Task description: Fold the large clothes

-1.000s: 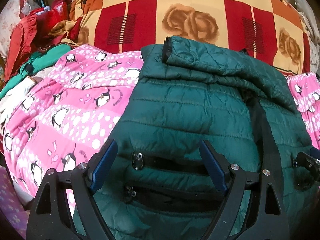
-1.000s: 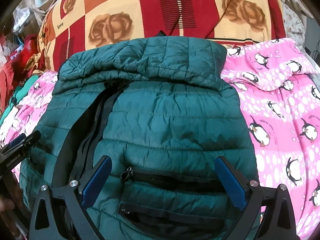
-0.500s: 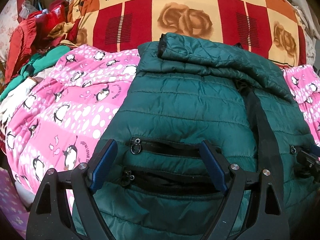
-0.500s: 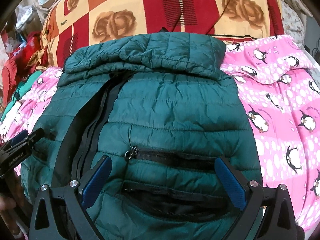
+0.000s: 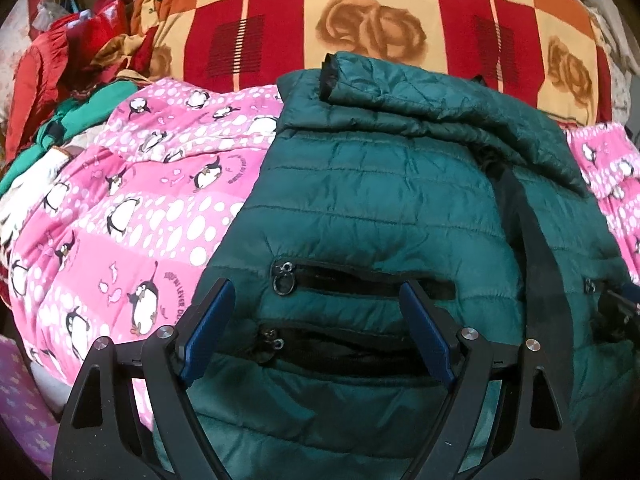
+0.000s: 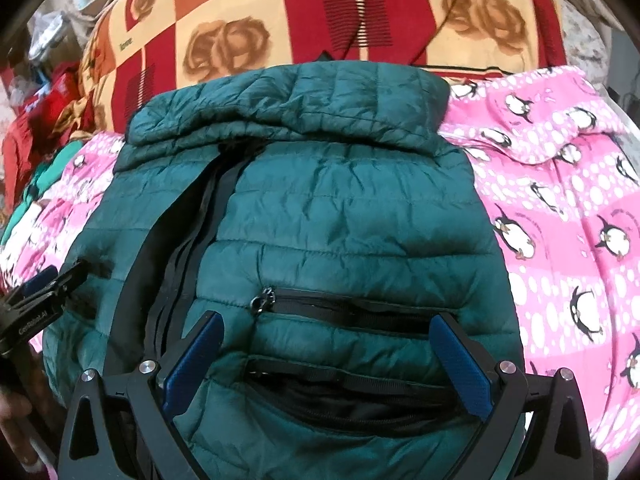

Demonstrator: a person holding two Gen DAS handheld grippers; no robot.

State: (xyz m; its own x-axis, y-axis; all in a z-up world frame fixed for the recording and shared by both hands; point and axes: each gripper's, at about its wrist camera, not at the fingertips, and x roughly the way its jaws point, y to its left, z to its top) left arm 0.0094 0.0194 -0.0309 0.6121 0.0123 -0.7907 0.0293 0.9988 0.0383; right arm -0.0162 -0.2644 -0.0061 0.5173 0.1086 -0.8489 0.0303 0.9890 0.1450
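A dark green quilted jacket (image 5: pixel 380 208) (image 6: pixel 340 208) lies front up on a pink penguin blanket (image 5: pixel 132 216), its sleeves folded across the far end and a black zip strip running down it. My left gripper (image 5: pixel 314 286) hangs open over the left pocket zips (image 5: pixel 360 280) near the hem. Nothing is pinched between its blue pads (image 5: pixel 208 332). My right gripper (image 6: pixel 326 318) stands open the same way over the right pocket zip (image 6: pixel 352 308). Each gripper's tip shows at the edge of the other's view, the left gripper (image 6: pixel 40 296) and the right gripper (image 5: pixel 616 308).
A red, orange and cream checked blanket (image 5: pixel 360 20) with rose prints rises behind the jacket. A heap of red and green clothes (image 5: pixel 72 80) lies at the far left. The pink blanket (image 6: pixel 560 220) spreads out to the right. A hand (image 6: pixel 12 412) shows at the lower left.
The pocket zips sit a little higher in both views, with more of the near hem showing between the jaws. Both grippers have stayed open and the jacket has not been moved.
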